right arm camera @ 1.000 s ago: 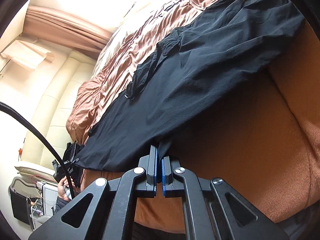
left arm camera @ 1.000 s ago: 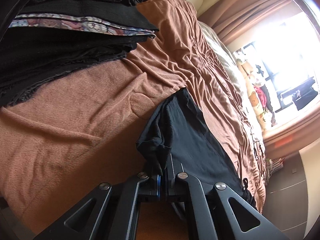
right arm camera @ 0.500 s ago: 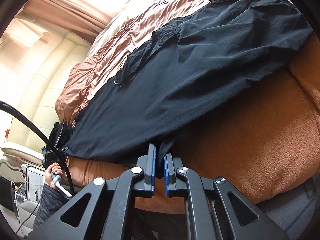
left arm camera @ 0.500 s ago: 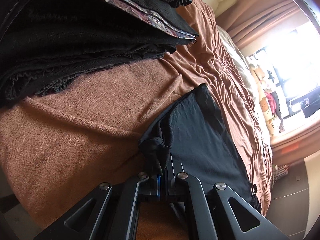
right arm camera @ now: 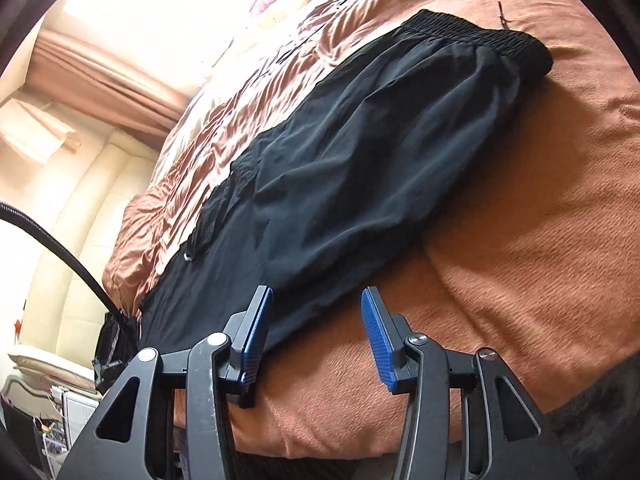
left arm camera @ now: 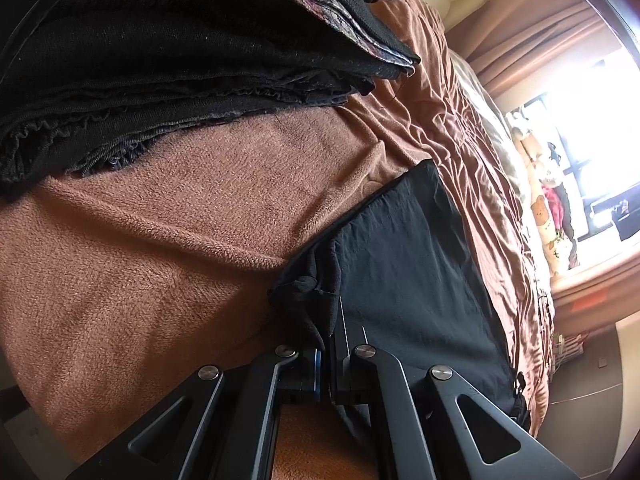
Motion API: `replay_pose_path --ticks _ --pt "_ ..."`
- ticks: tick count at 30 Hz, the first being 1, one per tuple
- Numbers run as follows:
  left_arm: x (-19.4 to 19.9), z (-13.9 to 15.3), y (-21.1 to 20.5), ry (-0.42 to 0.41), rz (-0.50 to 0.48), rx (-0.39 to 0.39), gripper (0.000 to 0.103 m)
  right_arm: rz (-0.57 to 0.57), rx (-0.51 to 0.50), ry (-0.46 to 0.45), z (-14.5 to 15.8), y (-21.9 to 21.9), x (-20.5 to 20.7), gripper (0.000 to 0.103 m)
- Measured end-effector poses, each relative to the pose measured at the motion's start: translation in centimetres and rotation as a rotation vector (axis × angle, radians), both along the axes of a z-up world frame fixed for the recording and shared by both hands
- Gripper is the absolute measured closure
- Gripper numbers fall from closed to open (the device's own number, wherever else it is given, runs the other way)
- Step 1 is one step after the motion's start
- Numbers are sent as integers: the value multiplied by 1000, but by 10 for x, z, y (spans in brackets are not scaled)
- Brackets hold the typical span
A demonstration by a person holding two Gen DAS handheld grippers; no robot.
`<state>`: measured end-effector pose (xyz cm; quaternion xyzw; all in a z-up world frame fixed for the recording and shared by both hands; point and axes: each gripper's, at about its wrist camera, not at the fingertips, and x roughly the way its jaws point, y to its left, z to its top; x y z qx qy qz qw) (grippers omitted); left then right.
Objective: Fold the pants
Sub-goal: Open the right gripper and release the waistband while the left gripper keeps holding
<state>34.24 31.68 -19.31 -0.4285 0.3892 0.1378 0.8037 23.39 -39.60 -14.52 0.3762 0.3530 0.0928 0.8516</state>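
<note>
Hidden and cut-off areas
Your clothes stack (left arm camera: pixel 168 64) runs off the frame's top-left; window glare (right arm camera: pixel 168 12) washes out the far bed's detail.

The left claw (left arm camera: pixel 326 344) points steeply downward with its jaws pressed together on a bunched fold of the black pants (left arm camera: pixel 404 264), while the right claw (right arm camera: pixel 316 320), tilted less steeply, has just been opening, its blue pads (right arm camera: pixel 378 338) apart with nothing between them.
</note>
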Motion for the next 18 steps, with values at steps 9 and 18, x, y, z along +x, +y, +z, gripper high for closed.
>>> replay_pose_path --ticks 9,18 --pt "3 -4 -1 24 17 13 101 -146 21 6 -10 -75 2 59" --pt "5 -3 -4 40 27 28 101 -241 71 4 -23 -120 7 59"
